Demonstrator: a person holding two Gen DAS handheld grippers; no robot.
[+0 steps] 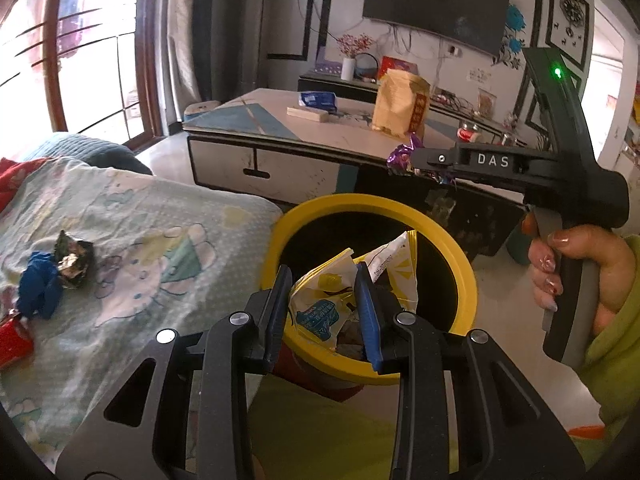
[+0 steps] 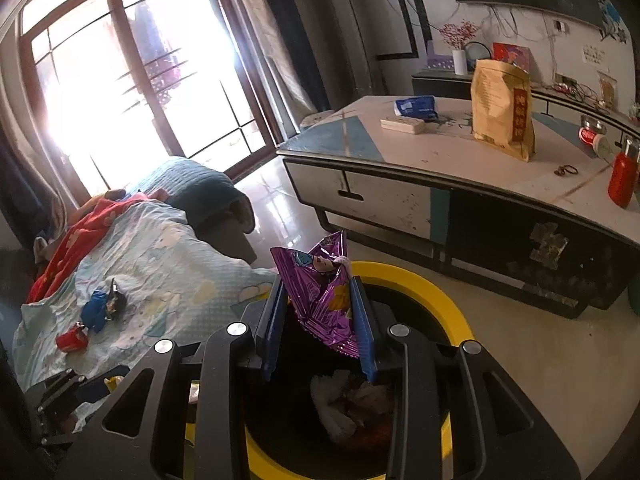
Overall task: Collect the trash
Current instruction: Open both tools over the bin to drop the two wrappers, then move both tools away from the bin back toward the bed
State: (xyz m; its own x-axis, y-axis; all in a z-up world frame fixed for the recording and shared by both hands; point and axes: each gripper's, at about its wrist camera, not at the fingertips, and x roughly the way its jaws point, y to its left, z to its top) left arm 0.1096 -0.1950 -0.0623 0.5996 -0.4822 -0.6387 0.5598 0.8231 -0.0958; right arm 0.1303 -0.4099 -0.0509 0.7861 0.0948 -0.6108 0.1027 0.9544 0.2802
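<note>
Closest to the lens in the left wrist view, the left gripper (image 1: 323, 312) is clamped on a crumpled white and yellow wrapper (image 1: 332, 292), its blue pads pressing the wrapper's sides, and it hangs right above the near part of the yellow-rimmed trash bin (image 1: 460, 256). That placement makes sense for the task: held over the dark opening, the wrapper would fall straight in once the pads let go. The right gripper (image 2: 320, 316) is likewise closed on a purple foil wrapper (image 2: 320, 284), seen from its own camera above the same bin (image 2: 432, 292), with crumpled white and reddish trash (image 2: 352, 404) already lying at the bottom. In the left view that gripper (image 1: 416, 160) reaches in from the right above the bin's far rim, gripped by a hand (image 1: 580, 276) in a yellow-green sleeve, with the letters "DAS" in white on its black body and a green light glowing on it. More trash is not yet collected: on the patterned bedsheet (image 1: 160, 232) at the left lie a blue crumpled wrapper (image 1: 40, 284), a dark foil wrapper (image 1: 74, 262) touching it, and a red piece (image 1: 12, 340) nearer the camera. Beyond the bin stands a low table (image 2: 440, 152) carrying a tan paper bag (image 2: 502, 108) with a red label of characters (too small for me to read), a blue packet (image 2: 416, 106) and a red bottle (image 2: 622, 178). The print on the white wrapper is too creased to read beyond some digits.
</note>
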